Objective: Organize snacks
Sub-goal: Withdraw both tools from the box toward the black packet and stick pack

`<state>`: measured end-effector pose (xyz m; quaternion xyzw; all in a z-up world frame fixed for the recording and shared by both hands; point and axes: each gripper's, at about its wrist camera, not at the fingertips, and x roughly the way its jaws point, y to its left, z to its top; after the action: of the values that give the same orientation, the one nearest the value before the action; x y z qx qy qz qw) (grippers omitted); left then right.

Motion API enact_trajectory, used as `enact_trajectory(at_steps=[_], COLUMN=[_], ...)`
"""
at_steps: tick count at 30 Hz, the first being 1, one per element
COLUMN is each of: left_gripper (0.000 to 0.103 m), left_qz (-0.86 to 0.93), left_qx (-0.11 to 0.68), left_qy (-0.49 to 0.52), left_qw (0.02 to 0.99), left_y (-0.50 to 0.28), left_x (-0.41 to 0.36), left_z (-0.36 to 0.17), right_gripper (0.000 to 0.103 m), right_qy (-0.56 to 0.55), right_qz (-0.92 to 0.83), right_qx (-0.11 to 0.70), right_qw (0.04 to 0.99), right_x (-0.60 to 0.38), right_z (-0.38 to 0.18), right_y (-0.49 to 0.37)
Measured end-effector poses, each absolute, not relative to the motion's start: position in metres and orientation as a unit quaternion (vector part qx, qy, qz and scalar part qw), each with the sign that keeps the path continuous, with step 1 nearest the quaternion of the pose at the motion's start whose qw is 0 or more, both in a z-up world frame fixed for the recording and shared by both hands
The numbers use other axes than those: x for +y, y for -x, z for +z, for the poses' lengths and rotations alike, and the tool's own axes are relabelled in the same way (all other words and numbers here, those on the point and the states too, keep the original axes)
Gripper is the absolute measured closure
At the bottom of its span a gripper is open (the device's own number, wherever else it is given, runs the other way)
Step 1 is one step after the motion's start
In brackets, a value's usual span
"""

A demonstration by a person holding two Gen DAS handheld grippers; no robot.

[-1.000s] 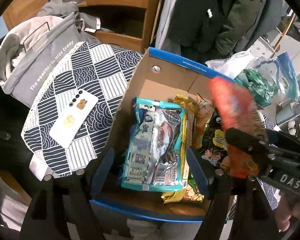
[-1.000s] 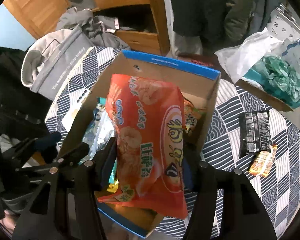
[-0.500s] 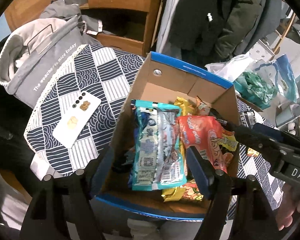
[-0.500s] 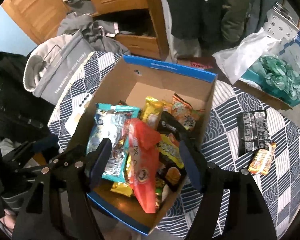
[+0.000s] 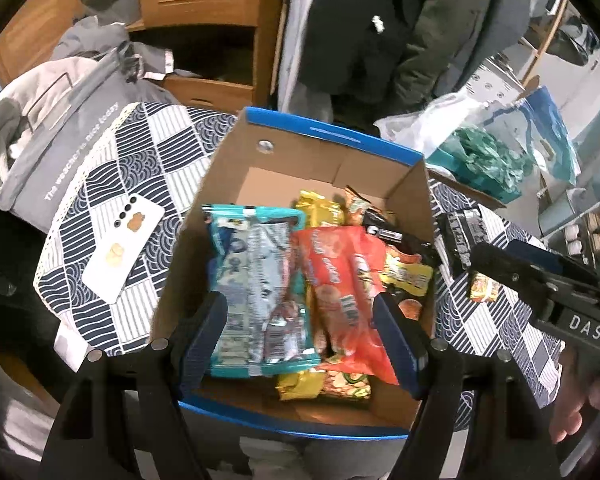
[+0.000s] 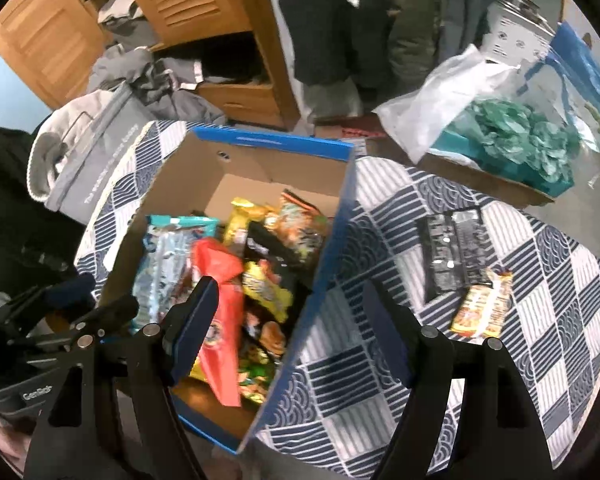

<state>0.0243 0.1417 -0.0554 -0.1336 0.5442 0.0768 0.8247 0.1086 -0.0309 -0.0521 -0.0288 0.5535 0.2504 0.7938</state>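
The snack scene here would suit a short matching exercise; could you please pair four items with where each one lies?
Things:
1. orange-red snack bag
2. white phone
3. black packet
4. green crumpled wrapping

Places:
a. on the tablecloth, right of the cardboard box
b. inside the cardboard box
c. in a clear plastic bag beyond the table
d. on the tablecloth, left of the box

Pairs: 1-b, 2-d, 3-a, 4-c
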Motion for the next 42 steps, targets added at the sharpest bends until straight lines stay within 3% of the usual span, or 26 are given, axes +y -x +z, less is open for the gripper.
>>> enact_trajectory(at_steps=[27, 42], left_gripper=[0.026, 0.026], left_qz=[0.020, 0.008], left_qx=[0.551, 0.578], left_qy=[0.077, 0.072], left_qw=[0.830, 0.813], left_y=[-0.059, -0.104], left_x=[0.028, -0.024], left_z=[-0.046, -0.081], right_gripper=[0.027, 0.027], right_qy=[0.003, -0.026], right_qz=[0.159, 0.122], right_qx=[0.557, 0.588], right_qw=[0.815, 0.799], right_x=[-0.159, -0.214], right_z=[-0.057, -0.095], right_y=[-0.125, -0.147])
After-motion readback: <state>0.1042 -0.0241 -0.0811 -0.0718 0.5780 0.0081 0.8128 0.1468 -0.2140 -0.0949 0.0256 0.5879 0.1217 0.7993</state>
